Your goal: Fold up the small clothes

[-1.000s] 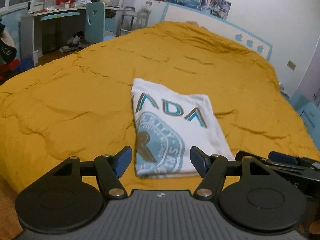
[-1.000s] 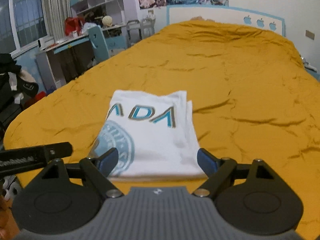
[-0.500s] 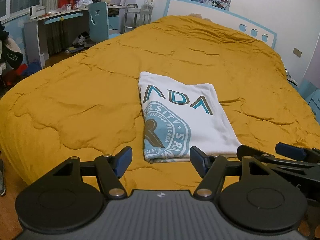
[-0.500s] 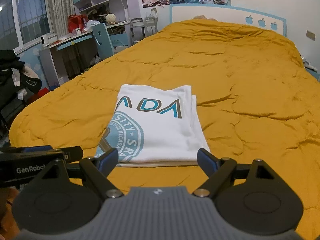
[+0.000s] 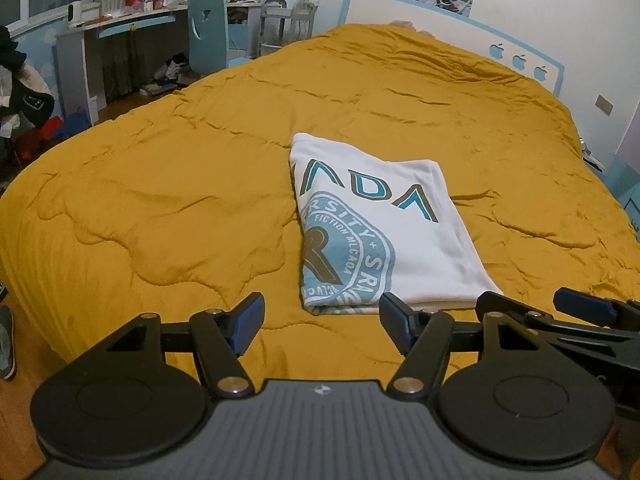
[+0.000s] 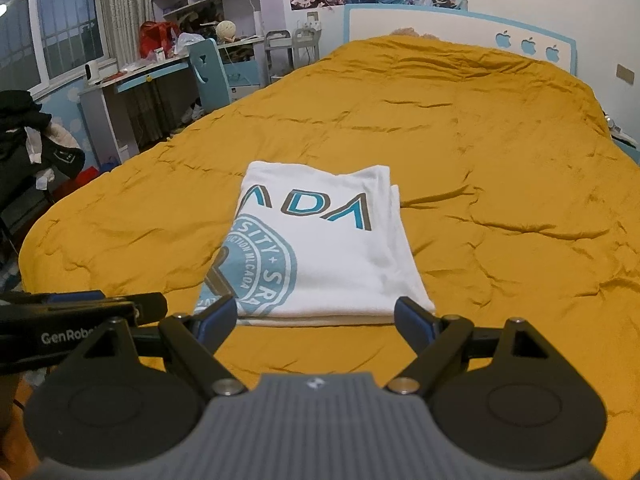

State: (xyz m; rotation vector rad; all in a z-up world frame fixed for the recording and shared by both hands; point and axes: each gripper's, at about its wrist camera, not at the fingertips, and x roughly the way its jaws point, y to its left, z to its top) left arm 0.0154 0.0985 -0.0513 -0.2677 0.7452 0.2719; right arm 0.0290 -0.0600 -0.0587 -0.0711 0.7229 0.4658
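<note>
A white T-shirt (image 5: 372,224) with teal lettering and a round teal badge lies folded into a flat rectangle on the mustard-yellow bedspread (image 5: 160,184). It also shows in the right wrist view (image 6: 320,248). My left gripper (image 5: 320,320) is open and empty, held back from the shirt's near edge. My right gripper (image 6: 316,320) is open and empty, also short of the near edge. The right gripper's fingers (image 5: 580,308) show at the lower right of the left wrist view. The left gripper's fingers (image 6: 100,304) show at the lower left of the right wrist view.
A desk (image 6: 132,80) with clutter and a light-blue chair (image 6: 208,68) stand left of the bed. A white and blue headboard (image 6: 460,24) is at the far end. Dark clothes (image 6: 28,136) hang at the far left. Wooden floor (image 5: 16,420) lies below the bed's near edge.
Both grippers have drawn back and risen from the folded shirt, which now looks farther off. The shirt itself has not moved. Both stay open.
</note>
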